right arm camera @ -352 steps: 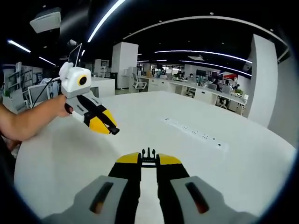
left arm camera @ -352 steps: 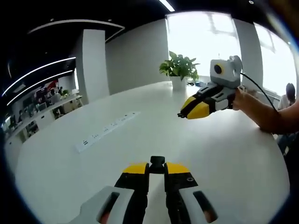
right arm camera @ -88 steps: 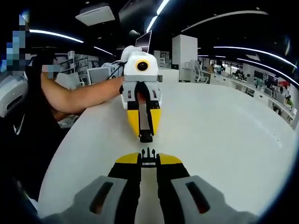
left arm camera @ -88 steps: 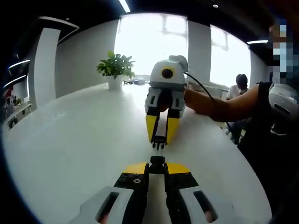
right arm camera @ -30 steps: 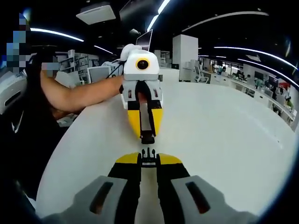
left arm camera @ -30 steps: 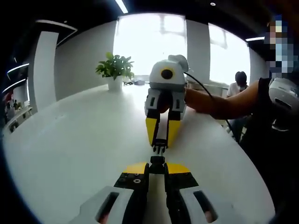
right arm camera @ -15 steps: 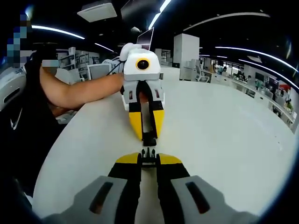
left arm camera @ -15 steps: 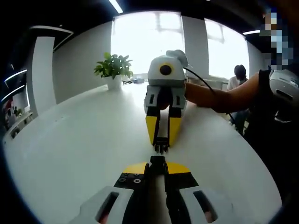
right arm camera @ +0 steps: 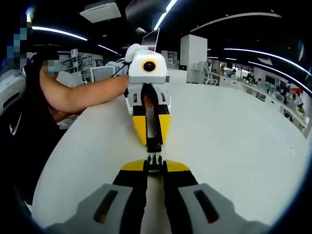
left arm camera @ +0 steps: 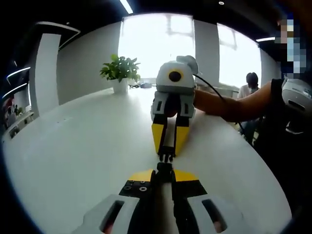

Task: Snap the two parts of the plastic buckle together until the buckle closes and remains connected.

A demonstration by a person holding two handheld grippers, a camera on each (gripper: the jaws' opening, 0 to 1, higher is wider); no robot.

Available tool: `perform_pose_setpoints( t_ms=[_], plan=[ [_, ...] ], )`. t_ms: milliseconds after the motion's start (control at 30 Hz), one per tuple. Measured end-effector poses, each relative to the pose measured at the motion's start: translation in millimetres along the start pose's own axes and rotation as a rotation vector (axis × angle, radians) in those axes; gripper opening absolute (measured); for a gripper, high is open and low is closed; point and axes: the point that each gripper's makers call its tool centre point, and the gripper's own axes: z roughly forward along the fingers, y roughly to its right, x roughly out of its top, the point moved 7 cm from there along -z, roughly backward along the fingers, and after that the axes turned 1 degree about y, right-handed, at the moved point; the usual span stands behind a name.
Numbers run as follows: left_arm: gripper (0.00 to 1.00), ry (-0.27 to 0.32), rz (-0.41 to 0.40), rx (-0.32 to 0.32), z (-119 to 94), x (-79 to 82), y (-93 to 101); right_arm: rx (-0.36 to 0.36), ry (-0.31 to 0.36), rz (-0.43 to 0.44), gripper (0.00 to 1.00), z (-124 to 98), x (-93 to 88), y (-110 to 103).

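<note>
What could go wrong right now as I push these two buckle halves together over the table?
The pronged half in the right gripper and the socket half in the left gripper meet tip to tip in mid-air above the white table. A slight tilt could make the prongs jam at the socket mouth. Each half is pinched only at its rear end, so pushing might pivot it or slip it from the fingers onto the table.

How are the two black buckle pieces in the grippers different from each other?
The pronged buckle piece, in the right gripper, ends in thin prongs; the socket buckle piece, in the left gripper, ends blunt and blocky. They point opposite ways, tip to tip. Both are small, black, and pinched between yellow-tipped jaws.
</note>
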Motion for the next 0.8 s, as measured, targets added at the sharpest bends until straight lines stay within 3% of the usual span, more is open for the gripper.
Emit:
perform_pose_setpoints(
  t_ms=[800],
  plan=[
    [0.11, 0.013, -0.015, -0.003, 2.4, -0.5, 1.5, 0.008, 0.027, -0.004, 0.11, 5.1, 0.4, 0.6]
  ],
)
